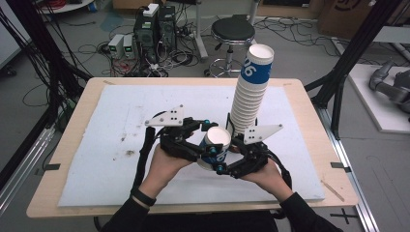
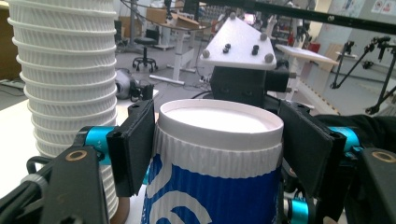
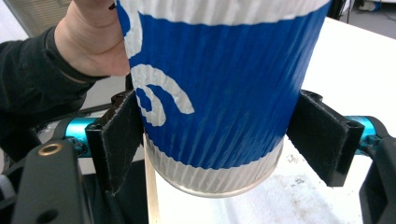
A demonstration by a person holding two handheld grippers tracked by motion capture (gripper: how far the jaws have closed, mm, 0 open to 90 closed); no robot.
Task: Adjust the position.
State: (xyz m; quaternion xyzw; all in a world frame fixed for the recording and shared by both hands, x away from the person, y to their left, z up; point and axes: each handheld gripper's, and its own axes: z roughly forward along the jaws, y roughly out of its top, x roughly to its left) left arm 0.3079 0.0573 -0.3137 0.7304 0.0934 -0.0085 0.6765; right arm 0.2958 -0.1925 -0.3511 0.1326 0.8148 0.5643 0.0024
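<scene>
A blue-and-white ribbed paper cup (image 1: 216, 145) hangs just above the white mat, between both grippers. My left gripper (image 1: 208, 141) comes in from the left and is shut on the cup (image 2: 219, 158) just under its white rim, one jaw on each side. My right gripper (image 1: 225, 155) comes in from the right and is shut on the lower part of the cup (image 3: 224, 88), whose base is clear of the table. A tall stack of nested white cups (image 1: 249, 94), topped by a blue-banded one, stands right behind the grippers; the stack (image 2: 65, 79) rises close beside my left jaw.
A white mat (image 1: 116, 121) covers most of the wooden table (image 1: 72, 125). Beyond the far edge there is a black stool (image 1: 233, 31), computer boxes (image 1: 154, 29) and loose cables on the floor. Black frame posts (image 1: 355, 48) rise at the right.
</scene>
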